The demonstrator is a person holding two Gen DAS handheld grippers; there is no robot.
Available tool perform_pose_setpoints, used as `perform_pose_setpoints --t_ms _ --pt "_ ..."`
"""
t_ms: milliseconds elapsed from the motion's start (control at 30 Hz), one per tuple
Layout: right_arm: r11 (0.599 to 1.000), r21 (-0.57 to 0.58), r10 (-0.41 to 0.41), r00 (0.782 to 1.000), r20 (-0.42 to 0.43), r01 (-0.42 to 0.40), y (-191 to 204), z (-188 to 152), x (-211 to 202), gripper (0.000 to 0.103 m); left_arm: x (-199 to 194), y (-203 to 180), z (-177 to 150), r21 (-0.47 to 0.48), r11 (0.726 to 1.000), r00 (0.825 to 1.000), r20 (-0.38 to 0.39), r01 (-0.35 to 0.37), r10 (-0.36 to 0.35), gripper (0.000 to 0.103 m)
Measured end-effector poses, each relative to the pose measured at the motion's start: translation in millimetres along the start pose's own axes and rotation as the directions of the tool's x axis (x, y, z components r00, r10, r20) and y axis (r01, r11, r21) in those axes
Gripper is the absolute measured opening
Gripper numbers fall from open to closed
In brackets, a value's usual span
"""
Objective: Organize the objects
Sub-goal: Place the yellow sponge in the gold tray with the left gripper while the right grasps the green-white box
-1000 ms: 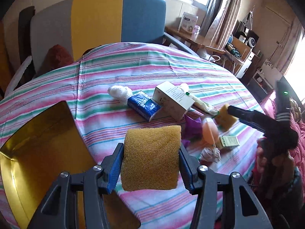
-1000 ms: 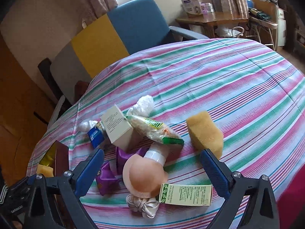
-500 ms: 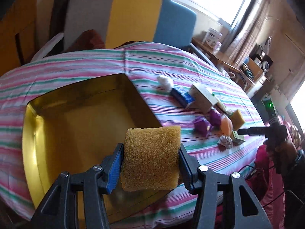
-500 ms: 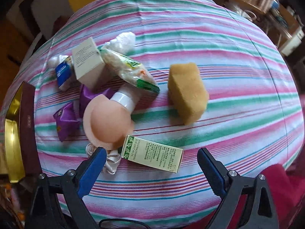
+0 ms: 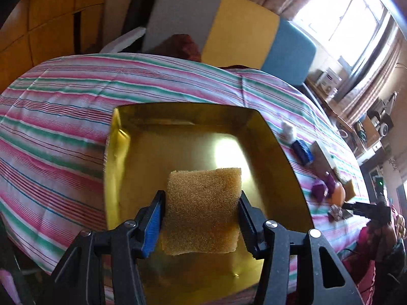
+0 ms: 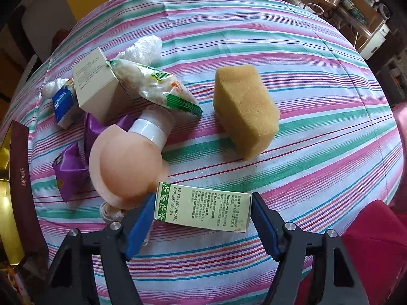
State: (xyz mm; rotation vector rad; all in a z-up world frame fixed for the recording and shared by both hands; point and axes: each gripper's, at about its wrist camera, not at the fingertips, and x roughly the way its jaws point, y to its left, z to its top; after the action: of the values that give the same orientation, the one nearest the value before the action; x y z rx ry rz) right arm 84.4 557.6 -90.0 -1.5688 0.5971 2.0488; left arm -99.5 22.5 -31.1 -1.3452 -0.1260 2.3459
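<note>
My left gripper (image 5: pixel 201 218) is shut on a yellow sponge (image 5: pixel 202 209) and holds it above the inside of a gold tray (image 5: pixel 257 150). My right gripper (image 6: pixel 202 216) has closed in on a green and white box (image 6: pixel 203 209) that lies on the striped tablecloth; both pads touch its ends. A second yellow sponge (image 6: pixel 245 110) lies beyond it. A peach round bottle (image 6: pixel 127 164), a white carton (image 6: pixel 98 87), a snack bag (image 6: pixel 155 85), purple packets (image 6: pixel 71 171) and a blue tissue pack (image 6: pixel 62 101) lie to the left.
The gold tray's dark rim (image 6: pixel 19 178) shows at the left edge of the right wrist view. A grey, yellow and blue chair (image 5: pixel 229 33) stands behind the round table. The right gripper (image 5: pixel 366 208) shows far right in the left wrist view.
My left gripper moved left with the sponge, from over the tablecloth to over the gold tray. My right gripper came down and closed from wide open onto the green box.
</note>
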Motion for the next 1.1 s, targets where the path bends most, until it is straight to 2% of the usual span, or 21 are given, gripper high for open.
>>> perform_pose_setpoints --t_ms 367,567,867,900,967,1100 --pt "0.997 0.056 0.056 0.996 0.067 -0.06 -16 -4 -16 0.074 63 42 66 -0.061 0.99 0.991 -0.04 -0.131 0.128 0.054" --pt "0.995 0.066 0.072 0.994 0.077 -0.077 -12 -2 -13 0.074 95 51 76 -0.056 0.976 0.975 -0.085 -0.211 0.206 0.055" --pt "0.995 0.065 0.076 0.994 0.075 -0.081 -2 -4 -15 0.074 110 52 77 -0.008 0.962 0.958 -0.096 -0.271 0.269 0.057" --pt "0.994 0.066 0.077 0.994 0.075 -0.082 -3 -4 -15 0.074 110 52 77 -0.007 0.963 0.958 -0.098 -0.27 0.268 0.059" --pt "0.994 0.07 0.076 0.994 0.077 -0.081 -3 -5 -17 0.074 107 49 78 -0.004 0.967 0.963 -0.089 -0.255 0.254 0.068" --pt "0.993 0.081 0.078 0.993 0.087 -0.086 -5 -5 -16 0.074 91 42 81 0.005 0.971 0.969 -0.055 -0.241 0.241 0.07"
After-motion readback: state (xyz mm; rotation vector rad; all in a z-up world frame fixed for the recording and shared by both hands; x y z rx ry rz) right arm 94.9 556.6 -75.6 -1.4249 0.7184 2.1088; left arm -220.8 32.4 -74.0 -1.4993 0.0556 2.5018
